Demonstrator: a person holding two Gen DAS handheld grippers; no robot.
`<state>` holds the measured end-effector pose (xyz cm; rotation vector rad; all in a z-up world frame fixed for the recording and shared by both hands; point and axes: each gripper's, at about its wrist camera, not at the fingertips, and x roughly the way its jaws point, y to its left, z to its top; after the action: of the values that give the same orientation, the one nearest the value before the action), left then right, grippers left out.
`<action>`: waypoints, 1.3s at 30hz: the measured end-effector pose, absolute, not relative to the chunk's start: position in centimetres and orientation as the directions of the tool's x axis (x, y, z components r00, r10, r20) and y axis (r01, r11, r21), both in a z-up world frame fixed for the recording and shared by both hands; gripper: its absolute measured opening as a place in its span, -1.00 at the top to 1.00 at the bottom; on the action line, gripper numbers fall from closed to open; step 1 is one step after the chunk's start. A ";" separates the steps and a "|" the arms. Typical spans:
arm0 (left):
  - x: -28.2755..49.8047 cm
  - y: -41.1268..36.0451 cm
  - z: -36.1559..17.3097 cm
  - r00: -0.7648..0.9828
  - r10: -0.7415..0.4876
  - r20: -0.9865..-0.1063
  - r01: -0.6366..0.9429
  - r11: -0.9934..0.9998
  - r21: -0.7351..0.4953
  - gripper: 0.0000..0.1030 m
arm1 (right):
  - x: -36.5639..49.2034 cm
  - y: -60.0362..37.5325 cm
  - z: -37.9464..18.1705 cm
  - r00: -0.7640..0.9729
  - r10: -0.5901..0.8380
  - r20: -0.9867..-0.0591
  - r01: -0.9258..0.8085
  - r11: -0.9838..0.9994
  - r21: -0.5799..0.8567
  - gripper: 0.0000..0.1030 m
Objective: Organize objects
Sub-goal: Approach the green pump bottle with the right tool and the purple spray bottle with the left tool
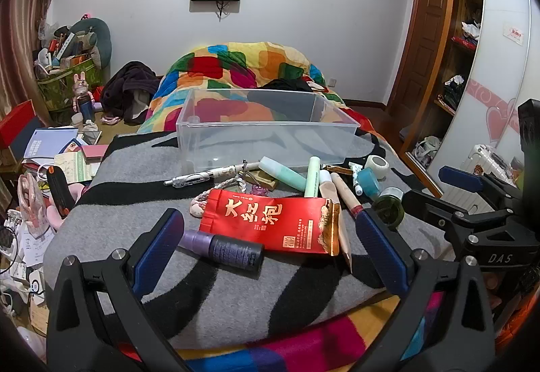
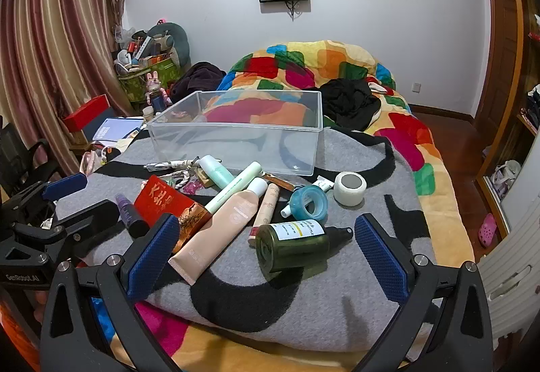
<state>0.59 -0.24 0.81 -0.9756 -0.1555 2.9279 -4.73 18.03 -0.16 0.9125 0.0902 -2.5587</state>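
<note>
A clear plastic bin (image 1: 270,129) (image 2: 236,136) stands empty on a grey and black blanket (image 1: 236,297) (image 2: 371,203) on the bed. Loose items lie in front of it: a red tea packet (image 1: 273,223) (image 2: 162,200), a purple spray bottle (image 1: 226,249) (image 2: 130,213), a green bottle (image 2: 292,244) (image 1: 389,208), a peach tube (image 2: 222,223), a pen (image 1: 206,174), blue tape (image 2: 310,203) and white tape (image 2: 349,188). My left gripper (image 1: 270,230) is open, low over the packet and purple bottle. My right gripper (image 2: 266,237) is open around the green bottle and peach tube, holding nothing.
A colourful quilt (image 1: 236,68) and black clothes (image 2: 351,98) lie behind the bin. Books, boxes and clutter (image 1: 50,152) crowd the floor at the left. A wardrobe with shelves (image 1: 465,51) stands at the right. Each gripper shows in the other's view.
</note>
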 end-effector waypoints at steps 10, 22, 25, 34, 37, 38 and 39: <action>0.5 -0.1 0.7 -0.797 0.083 -0.598 -0.015 -0.993 -0.118 -1.00 | -4.6 17.9 -0.3 -0.694 -0.368 -0.618 0.410 -0.909 0.080 -1.00; 0.5 -0.2 0.6 -0.795 0.086 -0.600 -0.013 -0.992 -0.125 -1.00 | -4.7 17.9 -0.4 -0.690 -0.374 -0.620 0.414 -0.906 0.085 -1.00; 0.6 -0.3 0.5 -0.794 0.087 -0.602 -0.011 -0.992 -0.128 -1.00 | -4.7 17.9 -0.4 -0.690 -0.374 -0.620 0.414 -0.906 0.086 -1.00; 0.4 -0.9 0.1 -0.785 0.081 -0.614 0.007 -0.990 -0.139 -1.00 | -4.8 18.0 -0.5 -0.689 -0.375 -0.620 0.408 -0.908 0.097 -1.00; 0.2 -1.5 -0.5 -0.773 0.066 -0.631 0.030 -0.989 -0.141 -1.00 | -5.0 18.3 -0.7 -0.686 -0.374 -0.625 0.398 -0.911 0.108 -1.00; 0.1 -1.7 -0.8 -0.765 0.060 -0.641 0.043 -0.989 -0.143 -1.00 | -5.0 18.4 -0.9 -0.683 -0.371 -0.629 0.392 -0.913 0.113 -1.00; 0.0 -2.0 -1.1 -0.758 0.054 -0.650 0.055 -0.988 -0.146 -1.00 | -5.4 18.9 -1.0 -0.680 -0.372 -0.632 0.389 -0.914 0.120 -1.00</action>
<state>-0.02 -2.02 -1.12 -1.0921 -0.2462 2.9358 -5.36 18.85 -1.04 0.9527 0.0336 -2.5513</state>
